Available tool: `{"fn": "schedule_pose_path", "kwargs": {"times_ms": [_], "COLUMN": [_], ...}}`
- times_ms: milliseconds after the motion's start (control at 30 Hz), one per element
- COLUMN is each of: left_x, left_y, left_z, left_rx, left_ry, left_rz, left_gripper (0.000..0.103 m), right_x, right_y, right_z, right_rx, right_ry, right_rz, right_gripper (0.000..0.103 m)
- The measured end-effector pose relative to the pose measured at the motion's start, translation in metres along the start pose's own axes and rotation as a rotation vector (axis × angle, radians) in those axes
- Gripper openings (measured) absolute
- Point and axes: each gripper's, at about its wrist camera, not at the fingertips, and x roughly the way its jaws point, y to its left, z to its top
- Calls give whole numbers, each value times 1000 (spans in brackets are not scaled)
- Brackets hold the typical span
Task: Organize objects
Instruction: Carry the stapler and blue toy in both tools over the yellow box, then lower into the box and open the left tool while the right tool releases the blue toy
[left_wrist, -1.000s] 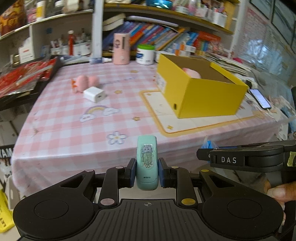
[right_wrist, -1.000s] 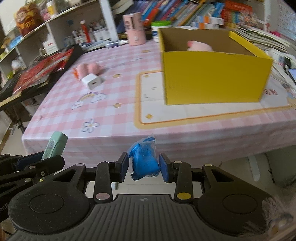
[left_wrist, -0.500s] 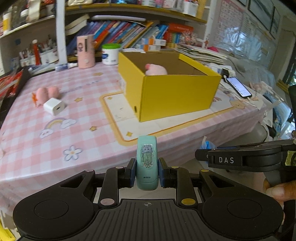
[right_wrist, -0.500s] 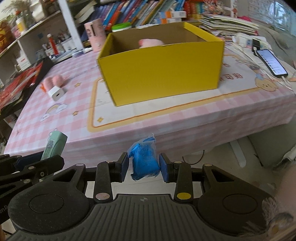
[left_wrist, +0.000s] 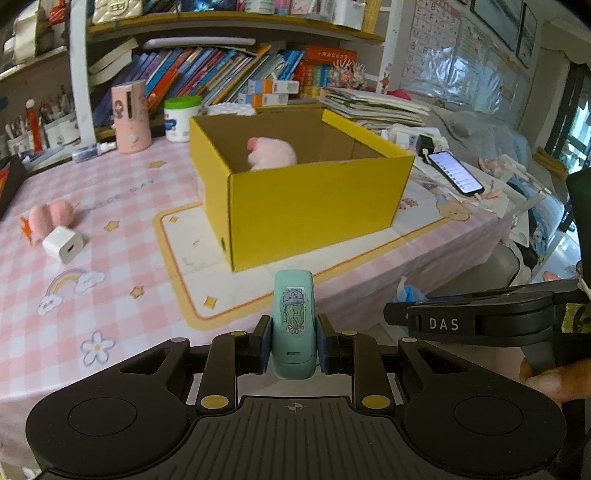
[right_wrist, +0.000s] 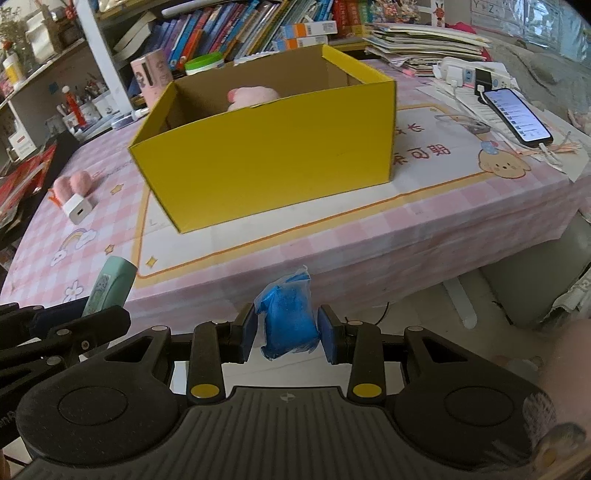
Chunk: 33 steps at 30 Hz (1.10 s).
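**pinkgingham:** Where's everything at relative to the yellow box (left_wrist: 310, 206)? Worth checking before anything gets dropped in.

**boxsorter:** Both loads are held off the near edge of the worktop (left_wrist: 122, 258), short of the box's front wall. The left hand-held gripper (left_wrist: 293, 341) is clamped on a mint green case (left_wrist: 293, 328) with a little sticker on it, held upright. The right hand-held gripper (right_wrist: 290, 332) is closed on a blue crinkly packet (right_wrist: 288, 321). A pink plush (left_wrist: 271, 153) is already sat inside the box, toward the back.

**pinkgingham:** And what's left out?

**boxsorter:** A white charger (left_wrist: 64, 245) and a second pink plush (left_wrist: 46, 216) touching it, well left of the box.

**pinkgingham:** So how is the drop best done?

**boxsorter:** Probably both loads should be lifted clear above the box's front rim before being carried over it, since that wall is tall and cardboard gets shoved easily. The release is best made low inside, in the free front part, one item at a time so the grippers aren't knocked together.
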Motion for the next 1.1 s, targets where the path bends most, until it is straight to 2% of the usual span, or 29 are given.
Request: {"fn": "schedule_pose_path", "kwargs": {"times_ms": [233, 367, 533, 700, 867, 1100], "left_x": [5, 3, 8, 23, 45, 72], "left_y": [-4, -4, -8, -14, -17, -16], "left_z": [23, 45, 76, 104, 120, 131], "left_rx": [3, 3, 11, 13, -4, -31], "left_ry": [-52, -118, -199, -243, -245, -213], "left_rz": [-1, 19, 42, 63, 86, 124], "left_gripper": [23, 23, 23, 23, 23, 23], "right_x": [-2, -6, -14, -12, 2, 35], "right_y": [-11, -15, -19, -23, -29, -34], "right_z": [22, 43, 80, 119, 149, 168], "right_rx": [4, -8, -35, -79, -122, -177], "right_ry": [-56, -116, -215, -285, -303, -252], "right_rz": [-3, 2, 24, 51, 73, 102], "right_gripper": [33, 33, 33, 33, 33, 33]}}
